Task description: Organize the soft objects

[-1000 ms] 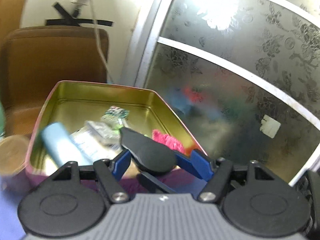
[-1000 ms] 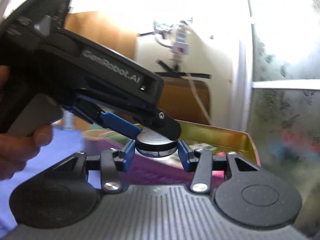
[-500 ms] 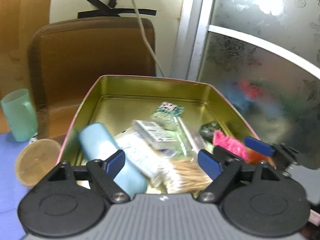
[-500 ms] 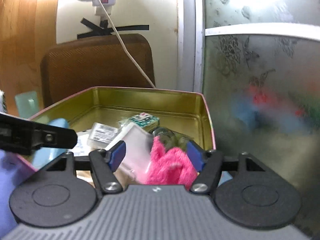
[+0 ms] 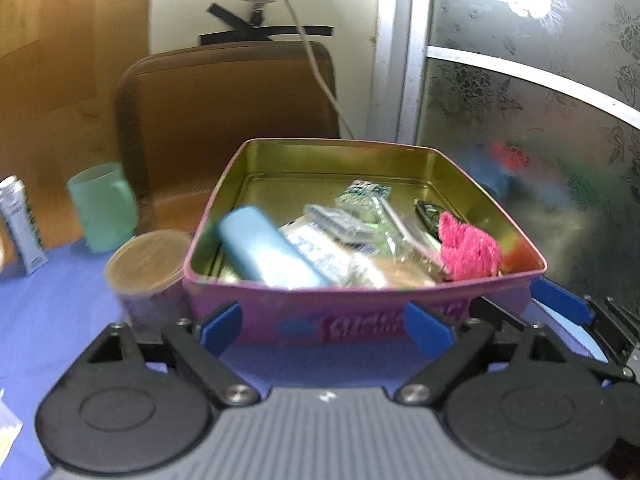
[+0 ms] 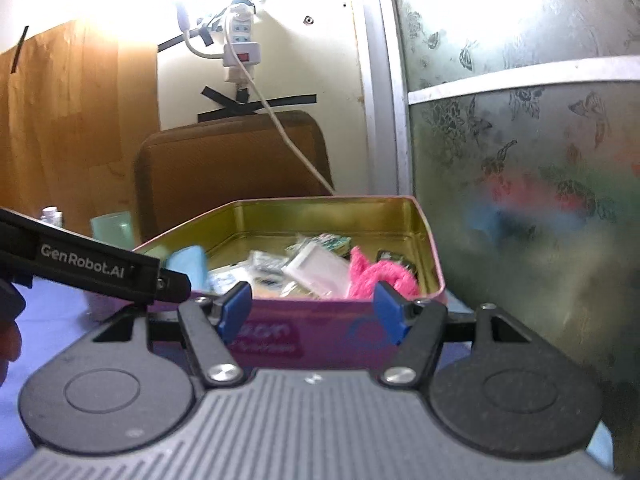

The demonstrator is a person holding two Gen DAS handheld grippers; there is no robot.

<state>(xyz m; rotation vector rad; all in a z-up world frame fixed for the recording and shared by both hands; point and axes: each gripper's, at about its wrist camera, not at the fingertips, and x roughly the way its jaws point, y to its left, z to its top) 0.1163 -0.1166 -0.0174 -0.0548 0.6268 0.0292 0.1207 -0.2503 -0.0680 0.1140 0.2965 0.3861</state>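
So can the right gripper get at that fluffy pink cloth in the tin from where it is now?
Probably yes. The right gripper is open and empty, the pink fluffy cloth lies uncovered on top in the open pink tin, just past its near wall. It would have to come in over that wall.

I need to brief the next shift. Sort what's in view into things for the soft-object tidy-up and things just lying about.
For the job:
- pink fluffy cloth
- open tin
- light blue case
- packets

Just lying about:
- green cup
- cork-lidded jar
- white tube
- brown chair
- power strip
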